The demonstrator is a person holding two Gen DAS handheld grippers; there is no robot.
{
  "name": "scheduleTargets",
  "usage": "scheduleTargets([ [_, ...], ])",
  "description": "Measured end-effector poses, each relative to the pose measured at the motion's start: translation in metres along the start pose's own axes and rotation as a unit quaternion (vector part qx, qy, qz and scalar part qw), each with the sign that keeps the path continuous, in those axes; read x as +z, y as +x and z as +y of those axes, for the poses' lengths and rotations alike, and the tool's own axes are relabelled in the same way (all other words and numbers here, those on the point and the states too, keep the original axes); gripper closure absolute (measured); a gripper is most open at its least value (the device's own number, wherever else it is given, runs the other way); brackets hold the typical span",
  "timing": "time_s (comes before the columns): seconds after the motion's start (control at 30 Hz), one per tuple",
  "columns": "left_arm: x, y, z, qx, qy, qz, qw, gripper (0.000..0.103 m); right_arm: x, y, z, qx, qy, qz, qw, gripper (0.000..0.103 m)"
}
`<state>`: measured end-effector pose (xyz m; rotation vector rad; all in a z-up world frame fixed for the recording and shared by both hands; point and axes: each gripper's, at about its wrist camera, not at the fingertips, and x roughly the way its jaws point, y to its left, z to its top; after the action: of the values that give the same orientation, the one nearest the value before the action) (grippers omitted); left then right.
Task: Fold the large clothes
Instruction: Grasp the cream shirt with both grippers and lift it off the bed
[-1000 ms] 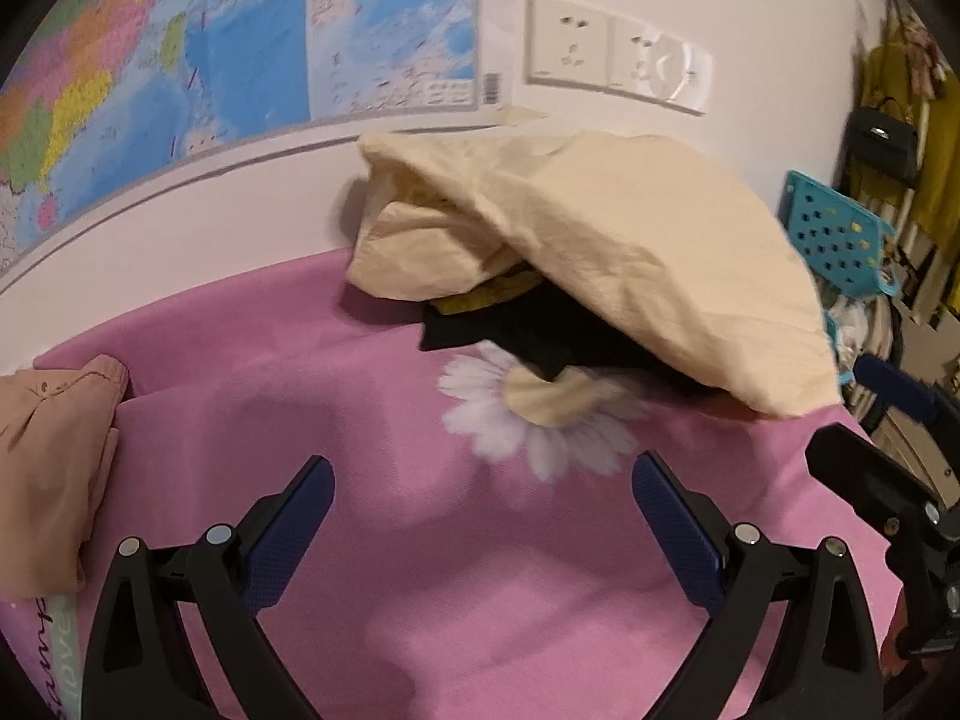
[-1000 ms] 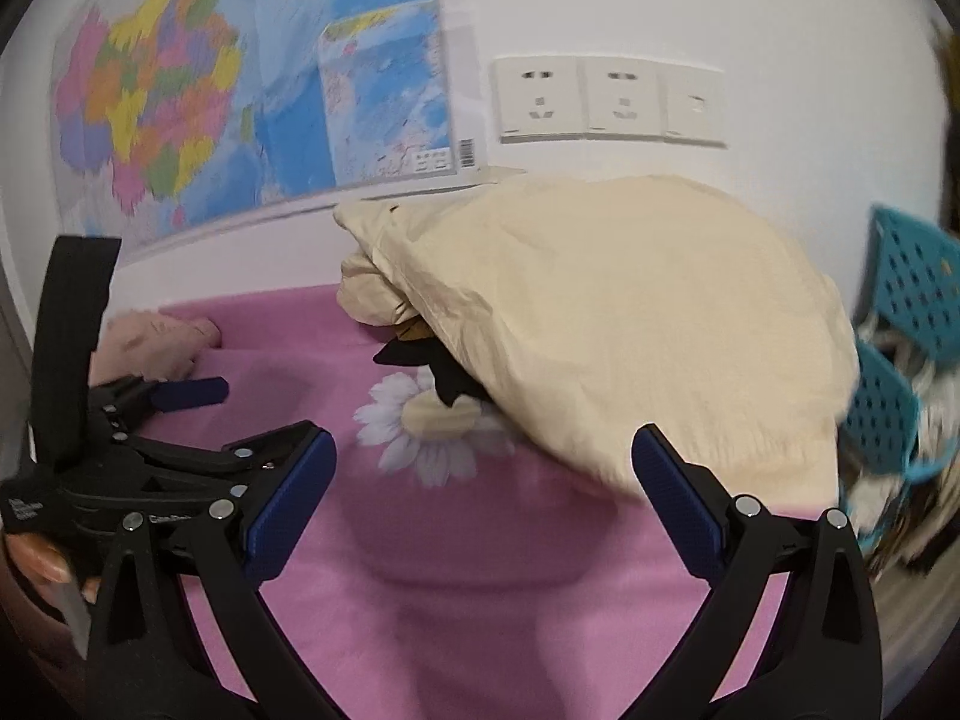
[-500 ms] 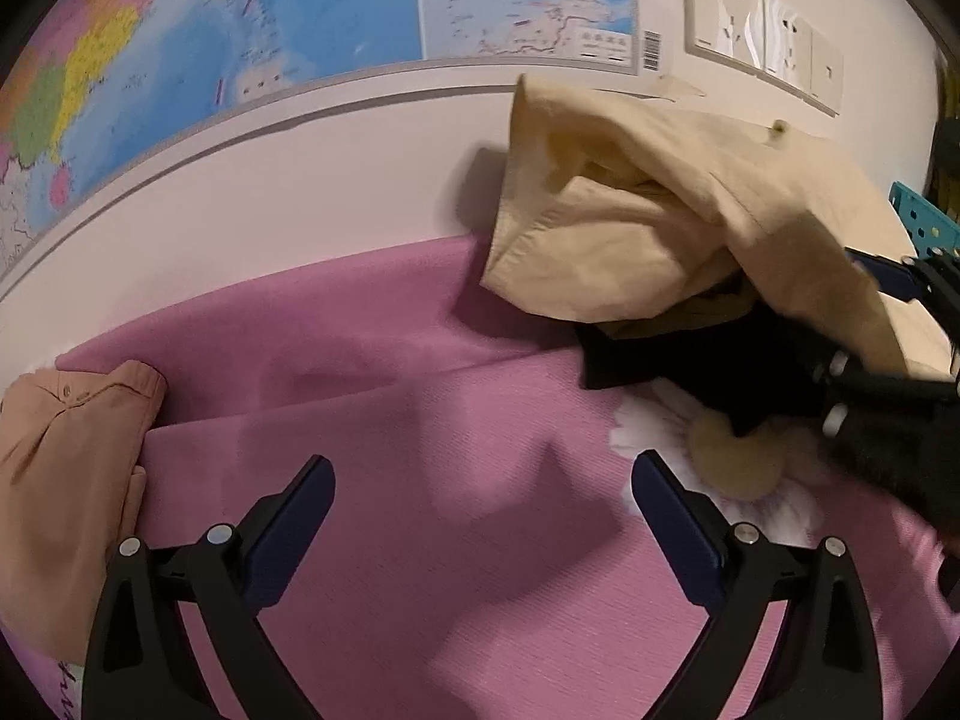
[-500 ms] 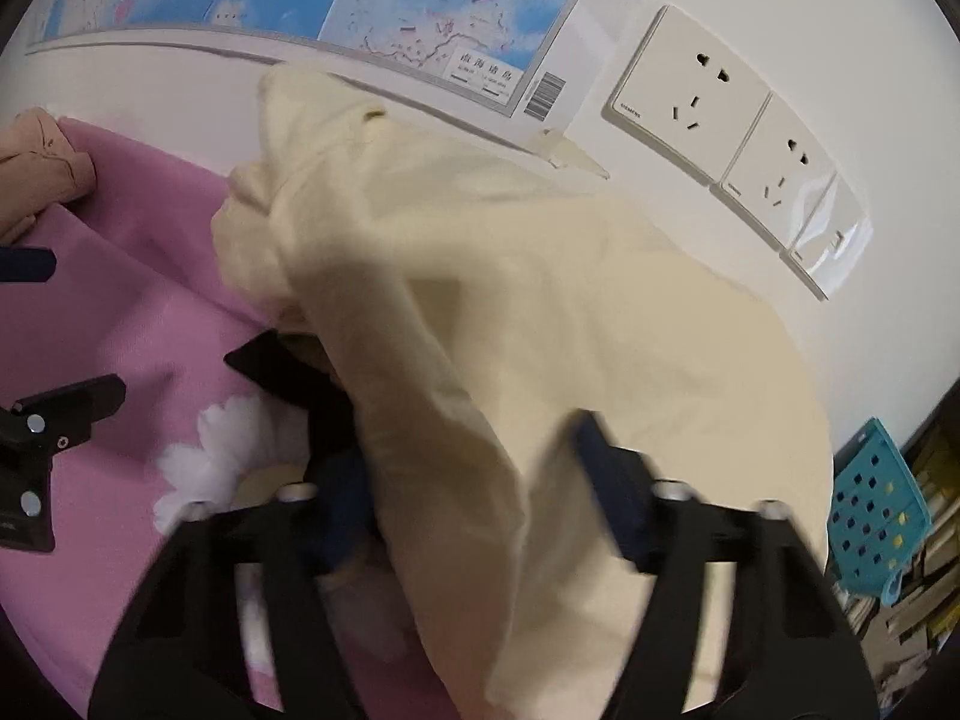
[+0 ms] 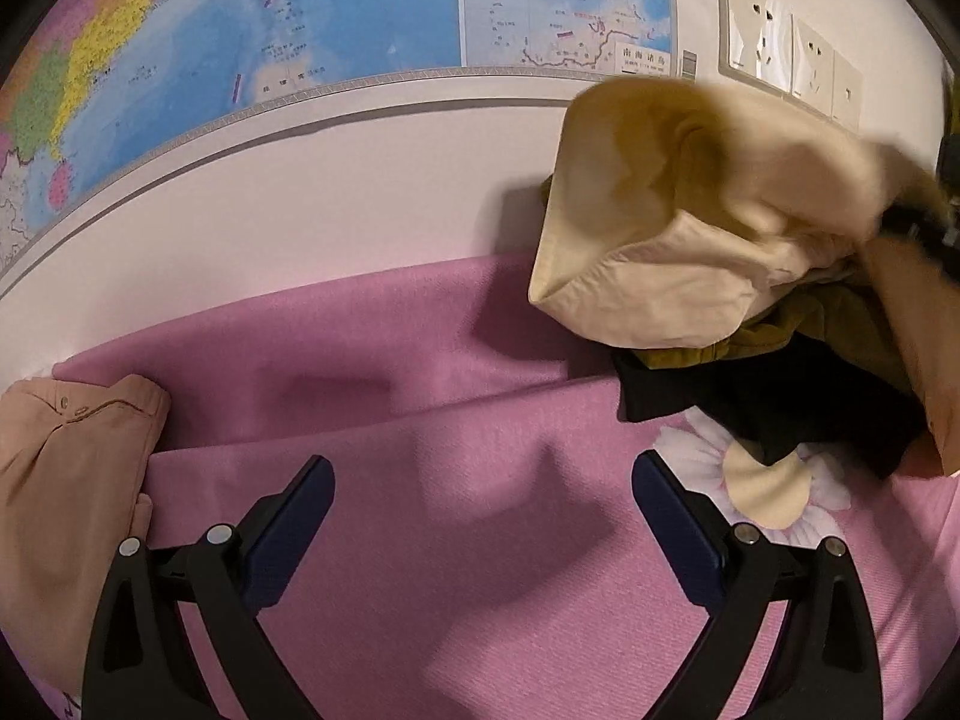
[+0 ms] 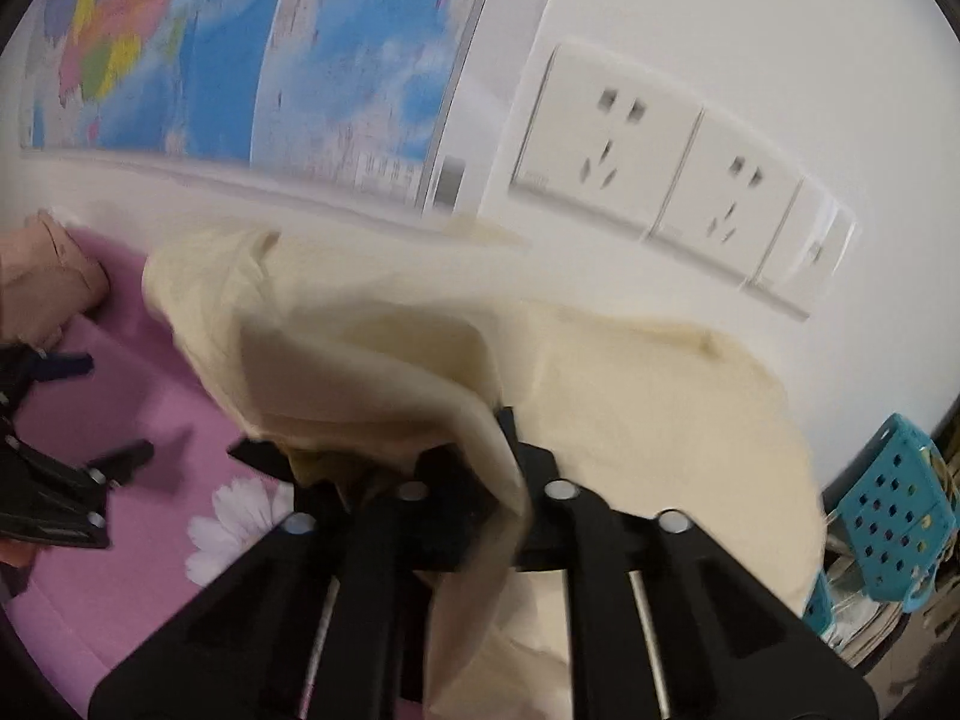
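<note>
Pinching a fold of the cream garment (image 6: pixel 630 396), my right tongs (image 6: pixel 480 498) have just snapped shut on it, lifting it off the dark clothes (image 5: pixel 780 402) on the pink sheet (image 5: pixel 480 540). My left tongs (image 5: pixel 480 504) hang wide and empty over bare sheet, a peach garment (image 5: pixel 66 480) beside them and the wall map (image 5: pixel 300 30) beyond.
</note>
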<state>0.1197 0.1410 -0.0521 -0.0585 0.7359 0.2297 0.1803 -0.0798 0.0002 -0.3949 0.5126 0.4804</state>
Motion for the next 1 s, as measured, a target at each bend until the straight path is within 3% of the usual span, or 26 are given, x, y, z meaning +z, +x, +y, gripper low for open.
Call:
scheduleTargets([
  [0.13,0.005,-0.006,0.002,-0.028,0.005,-0.023,0.9993,0.007,0.038,-0.081,-0.055,0.014,0.059,-0.078,0.995,0.101],
  [0.33,0.025,-0.037,-0.017,-0.098,0.024,-0.096,0.9902,0.007,0.074,-0.179,-0.119,-0.010,0.101,-0.140,0.985,0.101],
  [0.53,0.036,-0.072,-0.081,-0.187,0.074,-0.178,0.9633,0.007,0.072,-0.228,-0.152,0.002,0.131,-0.174,0.976,0.101],
  [0.63,0.047,-0.069,-0.105,-0.250,0.074,-0.189,0.9468,0.007,0.067,-0.235,-0.156,0.004,0.140,-0.180,0.974,0.101],
  [0.7,0.053,-0.066,-0.119,-0.250,0.086,-0.217,0.9395,0.007,0.062,-0.240,-0.160,0.010,0.144,-0.178,0.973,0.101],
  [0.77,0.060,-0.057,-0.138,-0.254,0.100,-0.218,0.9369,0.009,0.059,-0.242,-0.161,0.005,0.144,-0.178,0.973,0.101],
  [0.83,0.064,-0.048,-0.155,-0.266,0.119,-0.213,0.9326,0.029,0.054,-0.246,-0.164,0.002,0.146,-0.178,0.973,0.101],
  [0.87,0.065,-0.044,-0.163,-0.277,0.129,-0.202,0.9305,0.056,0.053,-0.247,-0.166,0.001,0.148,-0.178,0.973,0.101],
  [0.9,0.066,-0.041,-0.172,-0.294,0.143,-0.187,0.9264,0.100,0.050,-0.249,-0.168,0.003,0.151,-0.176,0.973,0.101],
  [1.0,0.072,-0.054,-0.182,-0.324,0.151,-0.188,0.9148,0.103,0.046,-0.264,-0.174,-0.006,0.153,-0.187,0.970,0.101],
])
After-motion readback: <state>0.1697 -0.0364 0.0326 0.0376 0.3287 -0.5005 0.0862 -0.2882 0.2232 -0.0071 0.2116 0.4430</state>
